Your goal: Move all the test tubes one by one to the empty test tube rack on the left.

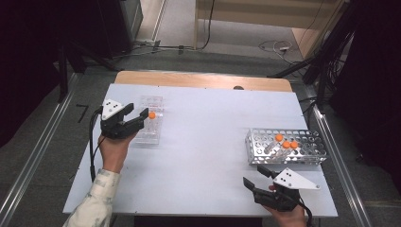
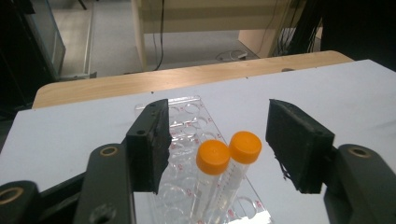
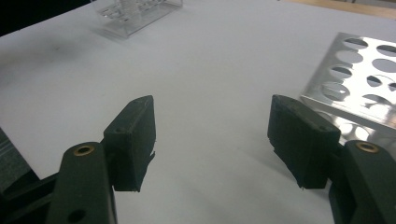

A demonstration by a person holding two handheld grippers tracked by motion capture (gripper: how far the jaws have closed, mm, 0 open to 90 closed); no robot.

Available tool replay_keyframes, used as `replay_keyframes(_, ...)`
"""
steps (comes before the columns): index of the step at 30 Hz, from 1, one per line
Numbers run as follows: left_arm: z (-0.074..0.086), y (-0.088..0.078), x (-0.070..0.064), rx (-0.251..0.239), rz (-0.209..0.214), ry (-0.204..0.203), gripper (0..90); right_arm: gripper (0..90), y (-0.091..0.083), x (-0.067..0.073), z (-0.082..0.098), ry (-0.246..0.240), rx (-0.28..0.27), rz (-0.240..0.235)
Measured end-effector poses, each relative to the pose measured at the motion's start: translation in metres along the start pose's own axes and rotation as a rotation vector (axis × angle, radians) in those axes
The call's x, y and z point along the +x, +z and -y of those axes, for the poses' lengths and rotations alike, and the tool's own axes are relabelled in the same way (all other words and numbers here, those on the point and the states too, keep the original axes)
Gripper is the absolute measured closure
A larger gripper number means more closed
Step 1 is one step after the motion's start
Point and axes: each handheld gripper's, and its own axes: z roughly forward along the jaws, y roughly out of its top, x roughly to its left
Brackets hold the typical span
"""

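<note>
We see two orange-capped tubes (image 2: 219, 172) standing in the clear rack (image 1: 149, 119) near the surface's (image 1: 203, 142) left edge, between the left claw's (image 1: 133, 115) released jaws, untouched. That hand reaches forward, level. The right claw (image 1: 255, 176), released and empty, rests near the front-right corner beside the metal rack (image 1: 283, 146).

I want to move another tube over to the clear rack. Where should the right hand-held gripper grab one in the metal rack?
Grip a tube just below its orange cap, coming straight down from above. The tubes stand upright in the metal rack with only caps and necks showing. The right hand-held gripper is open.
</note>
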Motion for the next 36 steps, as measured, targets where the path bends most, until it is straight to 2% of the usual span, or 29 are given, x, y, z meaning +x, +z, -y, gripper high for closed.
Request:
replay_keyframes(6,0.008,-0.013,-0.006,-0.007,0.028,-0.019,31.0,32.1,-0.014,-0.016,0.005,0.018,-0.013,0.09)
replay_keyframes(13,0.015,-0.027,-0.017,-0.021,0.061,-0.005,25.7,36.6,-0.028,-0.039,0.008,0.061,-0.048,0.195)
replay_keyframes(14,0.016,-0.028,-0.019,-0.024,0.061,-0.003,24.5,37.7,-0.029,-0.043,0.009,0.058,-0.048,0.226)
replay_keyframes(17,0.019,-0.032,-0.026,-0.024,0.082,-0.006,22.1,40.5,-0.033,-0.054,0.008,0.066,-0.056,0.28)
replay_keyframes(21,0.021,-0.034,-0.034,-0.02,0.107,0.007,21.1,46.9,-0.035,-0.072,0.009,0.103,-0.067,0.361)
replay_keyframes(24,0.021,-0.035,-0.04,-0.023,0.119,0.02,21.2,53.7,-0.034,-0.085,0.009,0.15,-0.081,0.375)
replay_keyframes(26,0.02,-0.036,-0.043,-0.028,0.124,0.026,21.4,56.1,-0.033,-0.091,0.009,0.162,-0.086,0.38)
replay_keyframes(31,0.02,-0.037,-0.045,-0.034,0.12,0.035,22.3,59.5,-0.025,-0.096,0.008,0.15,-0.064,0.368)
replay_keyframes(36,0.021,-0.037,-0.046,-0.035,0.119,0.035,22.5,64.6,-0.019,-0.099,0.007,0.143,-0.053,0.376)
